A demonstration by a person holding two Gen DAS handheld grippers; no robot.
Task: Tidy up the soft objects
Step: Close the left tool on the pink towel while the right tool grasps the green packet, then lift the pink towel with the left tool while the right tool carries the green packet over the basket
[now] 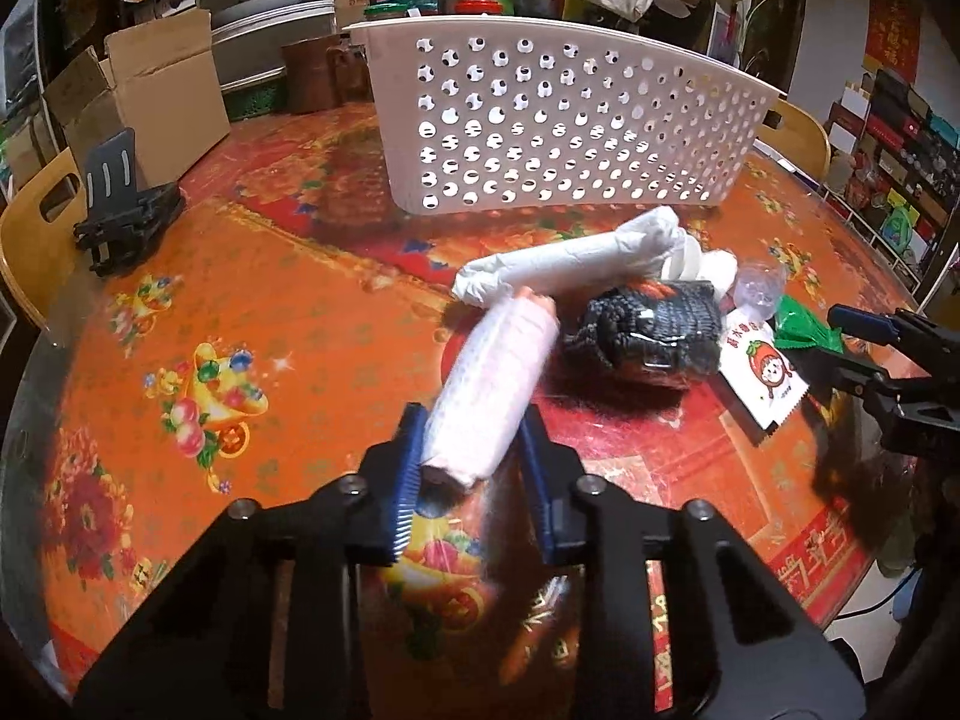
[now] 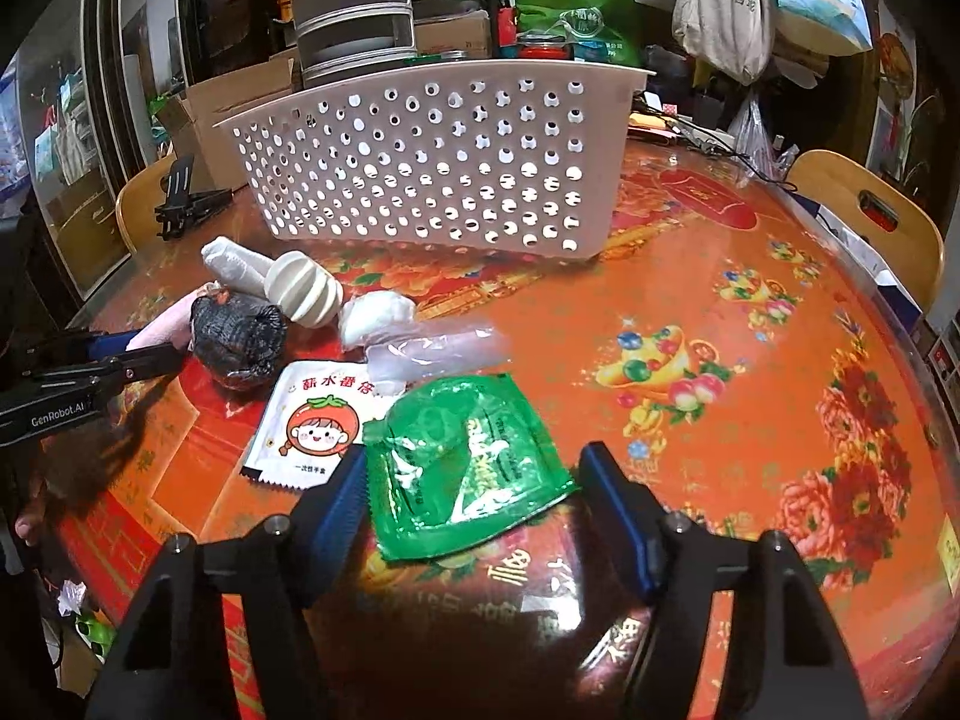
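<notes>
My left gripper [image 1: 471, 456] is shut on a rolled pale pink cloth [image 1: 492, 384], lifted slightly over the table. Beyond it lie a white rolled cloth [image 1: 570, 261], a dark knitted bundle [image 1: 654, 324] and a white tomato-print packet [image 1: 762, 378]. My right gripper [image 2: 474, 480] is open, its jaws on either side of a green plastic packet [image 2: 462, 468] lying on the table. The white perforated basket [image 1: 558, 120] stands behind the pile; it also shows in the right wrist view [image 2: 432, 162].
A white ribbed object [image 2: 306, 291], a white wad [image 2: 375, 312] and clear plastic wrap [image 2: 432, 348] lie by the pile. A cardboard box [image 1: 150, 96] and a black stand [image 1: 120, 210] sit at the far left. Wooden chairs [image 2: 870, 216] edge the table.
</notes>
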